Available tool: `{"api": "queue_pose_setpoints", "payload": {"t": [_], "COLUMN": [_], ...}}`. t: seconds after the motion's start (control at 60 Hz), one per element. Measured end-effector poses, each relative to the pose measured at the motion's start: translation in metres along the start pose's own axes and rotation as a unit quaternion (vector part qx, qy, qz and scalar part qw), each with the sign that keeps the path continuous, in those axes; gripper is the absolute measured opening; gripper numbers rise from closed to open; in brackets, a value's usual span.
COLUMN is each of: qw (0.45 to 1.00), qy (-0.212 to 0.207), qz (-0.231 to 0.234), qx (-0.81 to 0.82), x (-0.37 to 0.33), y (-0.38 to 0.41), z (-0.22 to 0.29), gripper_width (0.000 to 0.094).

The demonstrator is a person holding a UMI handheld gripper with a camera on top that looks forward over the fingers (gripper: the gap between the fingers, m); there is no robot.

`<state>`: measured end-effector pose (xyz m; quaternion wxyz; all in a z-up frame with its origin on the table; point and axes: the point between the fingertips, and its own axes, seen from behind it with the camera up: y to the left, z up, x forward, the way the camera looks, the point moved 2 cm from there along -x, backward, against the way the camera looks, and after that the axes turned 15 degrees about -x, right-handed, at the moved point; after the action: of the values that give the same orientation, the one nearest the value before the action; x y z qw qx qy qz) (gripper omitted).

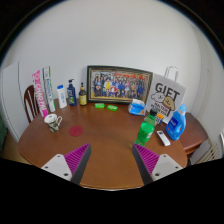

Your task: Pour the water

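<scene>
My gripper (112, 160) is open and empty above the near edge of a round wooden table (105, 140). Its two fingers with magenta pads (76, 157) stand wide apart with bare table between them. A green bottle (147, 129) stands ahead and to the right of the right finger. A white mug with a dark pattern (52, 122) stands ahead to the left, beyond the left finger. A blue jug-like bottle (178, 123) stands further right.
At the back stand a framed photo (119, 85), a "GIFT" paper bag (166, 98), several bottles (66, 95) and a pink box (42, 90). Two green lids (105, 106) and a blue item (137, 107) lie mid-table. A white remote (164, 138) lies right. A chair (30, 100) stands left.
</scene>
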<state>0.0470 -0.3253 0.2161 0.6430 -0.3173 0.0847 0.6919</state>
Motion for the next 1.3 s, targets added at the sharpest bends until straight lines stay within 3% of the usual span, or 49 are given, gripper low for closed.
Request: {"api": "queue_pose_setpoints", "payload": {"t": [0.35,0.567,0.833,0.9,1.033,1.233,1.3], "qw": [0.999,0.995,0.991,0.989,0.987,0.984,0.985], "qy": [-0.037,-0.091,-0.118,-0.131,-0.147,-0.156,-0.151], "qz": [-0.033,-0.047,-0.053,-0.05,-0.055,-0.074,-0.077], "qx": [0.022,0.019,0.032,0.041,0.04,0.043,0.036], "x": [0.076,0.151,0.226,0.233,0.24,0.242,0.242], "y": [-0.092,-0.119,-0.136,-0.139,-0.144,-0.149,-0.15], "z": [-0.08,-0.085,-0.08,-0.073,-0.065,-0.065,-0.066], "gripper_width": [0.0861,0.0859,0.0847,0.0778,0.0511,0.0342,0.034]}}
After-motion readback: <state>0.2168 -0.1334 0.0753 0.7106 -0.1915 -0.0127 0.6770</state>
